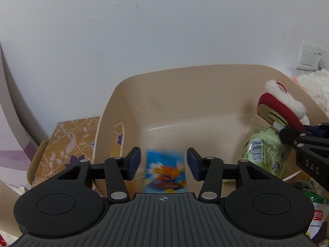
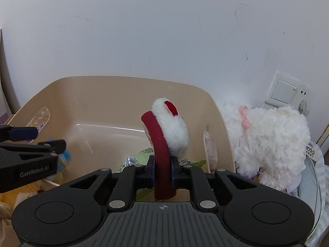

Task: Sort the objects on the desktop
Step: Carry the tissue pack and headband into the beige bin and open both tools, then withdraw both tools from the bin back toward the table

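Note:
A beige plastic bin (image 1: pixel 185 103) stands against the white wall. My left gripper (image 1: pixel 163 162) hangs over its near rim, jaws apart. A blurred blue snack packet (image 1: pixel 165 170) lies between the pads, touching neither. My right gripper (image 2: pixel 163 170) is shut on the red band of a headband (image 2: pixel 160 144) with a white fluffy ear piece (image 2: pixel 174 127), held upright over the bin. In the left wrist view that headband (image 1: pixel 281 107) and the right gripper (image 1: pixel 298 130) show at the right edge. A green packet (image 1: pixel 265 150) lies inside the bin. The left gripper (image 2: pixel 44 139) shows at the left of the right wrist view.
A brown flower-patterned box (image 1: pixel 67 144) sits left of the bin. A white plush toy (image 2: pixel 267 138) with a pink bow leans right of it on striped cloth. A wall switch (image 2: pixel 285 91) is behind the toy. Other packets lie at the lower right (image 1: pixel 316 216).

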Demonstrator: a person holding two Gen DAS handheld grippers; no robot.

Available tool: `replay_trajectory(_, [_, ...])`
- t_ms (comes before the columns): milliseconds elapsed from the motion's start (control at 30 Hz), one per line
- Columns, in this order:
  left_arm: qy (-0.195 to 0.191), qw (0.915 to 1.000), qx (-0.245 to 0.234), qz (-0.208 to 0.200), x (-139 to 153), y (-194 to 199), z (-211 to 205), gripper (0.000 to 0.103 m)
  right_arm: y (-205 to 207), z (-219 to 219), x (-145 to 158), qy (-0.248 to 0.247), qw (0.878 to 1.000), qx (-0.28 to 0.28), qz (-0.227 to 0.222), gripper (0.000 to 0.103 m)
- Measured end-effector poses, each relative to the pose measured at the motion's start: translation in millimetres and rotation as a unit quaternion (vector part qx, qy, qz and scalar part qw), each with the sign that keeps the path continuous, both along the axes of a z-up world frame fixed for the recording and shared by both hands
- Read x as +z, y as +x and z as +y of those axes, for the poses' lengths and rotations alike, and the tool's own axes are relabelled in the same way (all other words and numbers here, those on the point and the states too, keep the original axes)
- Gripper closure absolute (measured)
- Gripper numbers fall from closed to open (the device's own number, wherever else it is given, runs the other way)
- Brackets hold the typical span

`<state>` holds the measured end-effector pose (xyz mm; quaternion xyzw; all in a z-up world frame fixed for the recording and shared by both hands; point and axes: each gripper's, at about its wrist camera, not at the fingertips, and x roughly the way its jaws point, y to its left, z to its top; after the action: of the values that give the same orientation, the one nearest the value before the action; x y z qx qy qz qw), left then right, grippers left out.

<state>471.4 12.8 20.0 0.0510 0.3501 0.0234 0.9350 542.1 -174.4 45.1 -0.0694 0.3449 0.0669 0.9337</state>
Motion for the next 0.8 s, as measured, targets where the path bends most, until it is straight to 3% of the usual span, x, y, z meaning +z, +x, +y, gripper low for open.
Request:
replay_trajectory(33, [0.001, 1.0, 0.0, -0.003, 0, -2, -1, 0.03, -1, -1, 0, 0.001, 1.0, -0.001, -0.002, 0.072])
replay_trajectory(67, [0.003, 1.0, 0.002, -0.007, 1, -1, 0, 0.023, -2, -3, 0, 0.006, 1.0, -0.003, -0.001, 0.063])
replay_trajectory(167, [0.003, 0.9999, -0.002, -0.01, -2, 0, 1, 0.023, -1, -8, 2, 0.015, 1.0, -0.01, -0.005, 0.039])
replay_trajectory(333, [-0.006, 0.9996, -0.006, -0.027, 2, -7, 5, 0.021, -6, -14, 6, 0.015, 1.0, 0.006, -0.025, 0.023])
replay_trajectory(433, [-0.001, 0.9993, -0.013, -0.034, 6, -12, 7, 0.02, -17, -17, 13, 0.031, 0.999, 0.003, -0.043, 0.006])
replay_trajectory(600, [-0.011, 0.9974, -0.019, -0.068, 24, -34, 15, 0.019, -55, -25, 38, 0.081, 0.993, 0.004, -0.091, 0.0])
replay_trajectory(800, [-0.03, 0.9966, -0.013, -0.076, 42, -64, 31, 0.019, -90, -43, 58, 0.074, 0.991, -0.002, -0.11, 0.0])
